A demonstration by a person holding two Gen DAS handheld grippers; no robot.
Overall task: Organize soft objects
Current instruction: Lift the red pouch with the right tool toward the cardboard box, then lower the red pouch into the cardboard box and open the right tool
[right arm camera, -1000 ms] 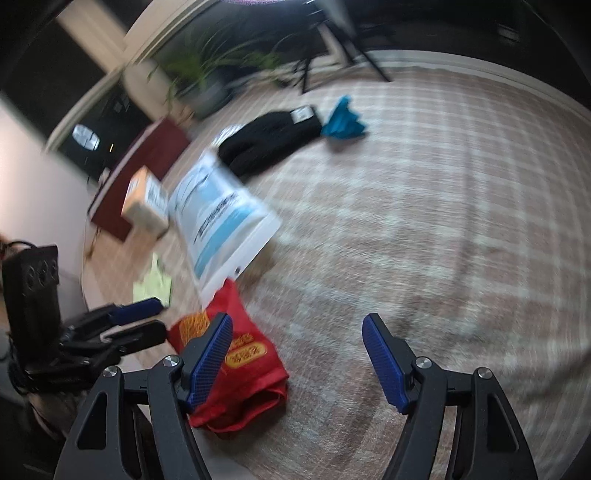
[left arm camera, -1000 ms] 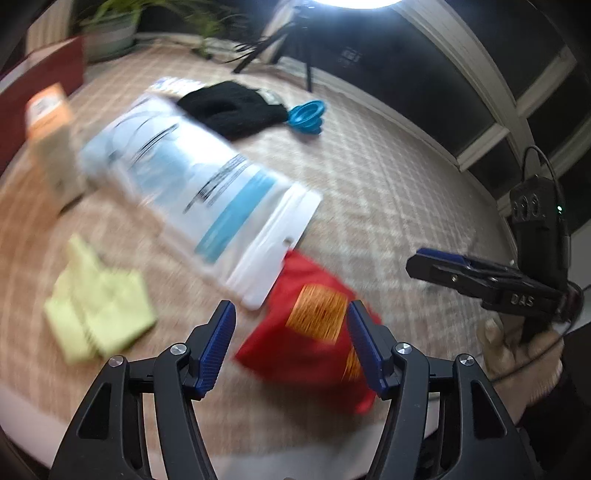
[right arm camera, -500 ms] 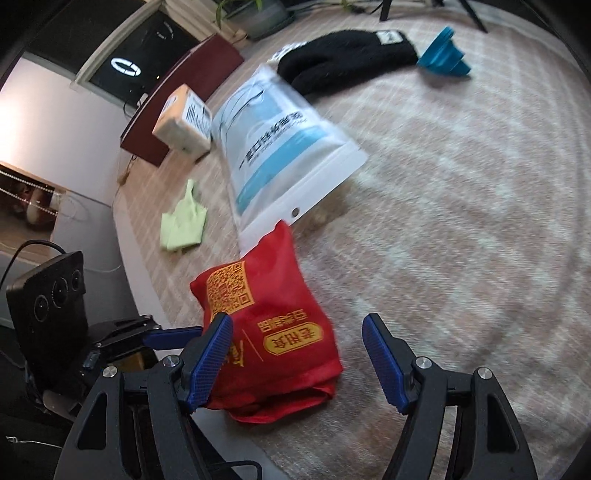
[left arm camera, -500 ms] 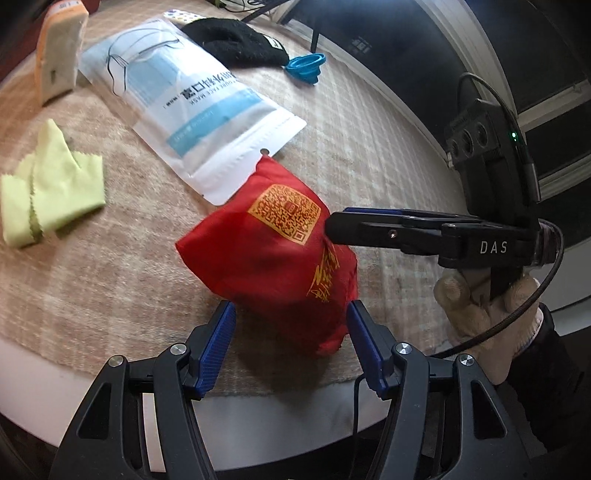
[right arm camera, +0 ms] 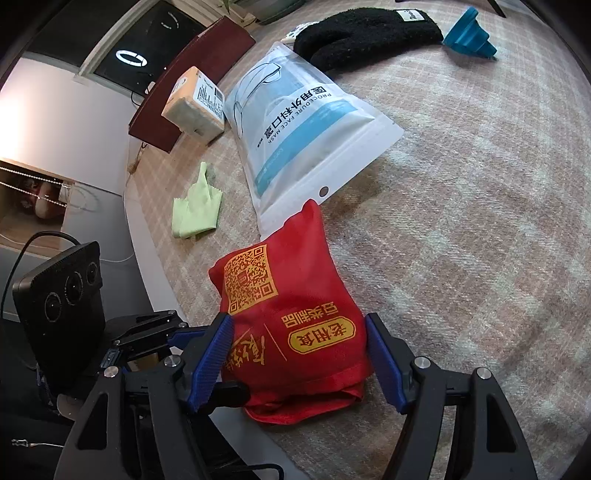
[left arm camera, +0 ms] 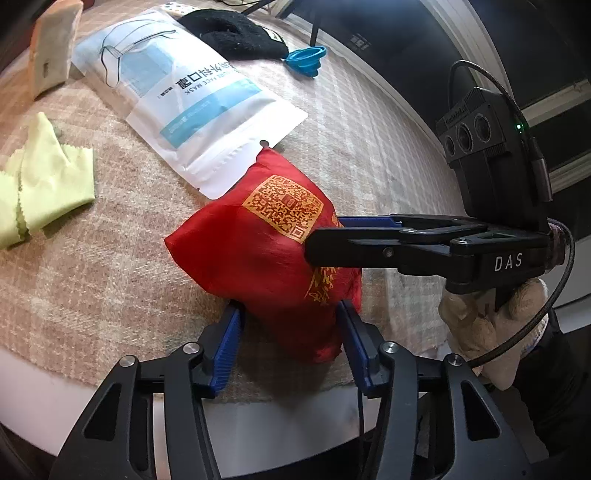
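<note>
The left gripper point(left arm camera: 290, 339) has its blue pads either side of the near end of a red fabric bag point(left arm camera: 266, 258), the jaws set wide; whether the pads press the cloth or merely flank it cannot be told. The right gripper point(right arm camera: 299, 363) straddles the same red fabric bag point(right arm camera: 291, 332) from the other side, its jaws also wide, one blue pad point(right arm camera: 210, 362) against the bag's left flank and the other beside its right edge. In the left wrist view the right gripper point(left arm camera: 332, 240) reaches in from the right, its dark finger lying across the bag's printed face, held by a gloved hand point(left arm camera: 487, 332).

The bag sits at the near rim of a table covered by a beige plaid cloth point(right arm camera: 480, 240). It carries a gold QR code and gold lettering. Its far corner touches or overlaps the bottom edge of a white and blue face mask pouch point(right arm camera: 303, 125) lying flat beyond it. Left of the pouch lies a crumpled yellow-green cloth point(right arm camera: 197, 210), apart from the bag. Further back a small cardboard box point(right arm camera: 194, 107) stands near the pouch's top corner, beside a dark red board point(right arm camera: 184, 85). Beyond the pouch a black knit glove point(right arm camera: 365, 35) lies stretched out, with a blue collapsible funnel point(right arm camera: 469, 35) just beside its cuff.
</note>
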